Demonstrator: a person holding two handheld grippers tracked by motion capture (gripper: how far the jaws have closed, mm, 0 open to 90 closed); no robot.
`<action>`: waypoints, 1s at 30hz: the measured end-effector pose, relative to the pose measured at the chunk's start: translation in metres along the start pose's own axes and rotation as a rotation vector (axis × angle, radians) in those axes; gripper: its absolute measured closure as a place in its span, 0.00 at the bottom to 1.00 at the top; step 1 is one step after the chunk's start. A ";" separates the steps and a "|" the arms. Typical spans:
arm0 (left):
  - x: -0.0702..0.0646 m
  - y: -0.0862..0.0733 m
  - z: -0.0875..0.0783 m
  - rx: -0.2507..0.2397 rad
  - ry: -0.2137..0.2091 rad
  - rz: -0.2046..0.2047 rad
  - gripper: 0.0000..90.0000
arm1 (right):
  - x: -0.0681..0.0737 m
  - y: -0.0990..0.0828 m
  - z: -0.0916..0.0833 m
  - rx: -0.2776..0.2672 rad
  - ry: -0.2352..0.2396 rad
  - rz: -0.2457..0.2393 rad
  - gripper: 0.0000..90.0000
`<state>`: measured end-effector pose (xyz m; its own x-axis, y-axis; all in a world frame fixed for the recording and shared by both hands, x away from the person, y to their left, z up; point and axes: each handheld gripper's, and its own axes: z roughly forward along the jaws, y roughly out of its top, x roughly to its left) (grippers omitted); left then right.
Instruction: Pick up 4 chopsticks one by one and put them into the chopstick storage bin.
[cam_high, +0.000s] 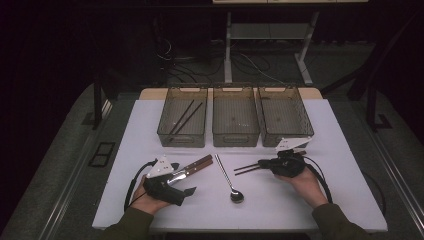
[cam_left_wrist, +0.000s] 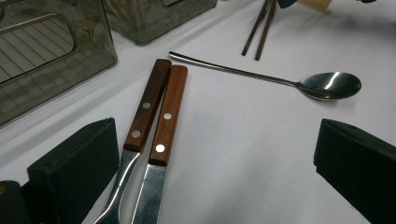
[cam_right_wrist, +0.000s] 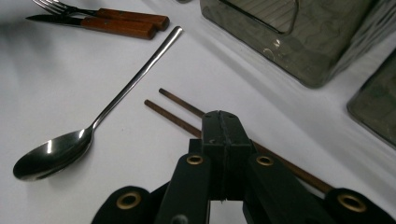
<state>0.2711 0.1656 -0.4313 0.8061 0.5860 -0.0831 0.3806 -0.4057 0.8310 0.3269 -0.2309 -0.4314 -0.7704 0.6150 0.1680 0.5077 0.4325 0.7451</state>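
Note:
My left gripper (cam_high: 182, 180) (cam_left_wrist: 215, 163) rests open on the white table (cam_high: 280, 205), and the blades of a wooden-handled fork (cam_left_wrist: 144, 105) and knife (cam_left_wrist: 168, 112) lie between its jaws, near the left one, untouched. The fork and knife (cam_high: 192, 167) point up and right. A steel spoon (cam_high: 227, 180) (cam_left_wrist: 299, 84) (cam_right_wrist: 93, 128) lies at the table's middle. My right gripper (cam_high: 261, 163) (cam_right_wrist: 219, 122) is shut, its jaws pressed flat together. A pair of dark chopsticks (cam_high: 246, 168) (cam_right_wrist: 175, 109) runs under its tips; I cannot tell whether they are pinched.
Three smoky plastic bins stand in a row at the back: the left bin (cam_high: 183, 139) holds a pair of dark chopsticks (cam_high: 184, 116), while the middle bin (cam_high: 236, 139) and right bin (cam_high: 285, 90) look bare. Desk legs and cables show beyond the table.

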 end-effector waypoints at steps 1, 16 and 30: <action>0.000 0.000 0.000 0.000 -0.001 0.001 0.00 | 0.000 0.001 0.001 0.004 0.000 0.001 1.00; -0.001 0.000 0.000 -0.002 -0.003 0.001 0.00 | 0.007 0.000 0.025 0.083 0.021 -0.043 1.00; 0.000 0.000 0.000 -0.001 -0.002 0.000 0.00 | 0.007 0.004 0.033 0.082 0.011 -0.044 1.00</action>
<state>0.2710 0.1656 -0.4314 0.8068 0.5847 -0.0841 0.3803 -0.4051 0.8314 0.3361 -0.2038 -0.4486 -0.7965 0.5874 0.1434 0.5030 0.5120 0.6963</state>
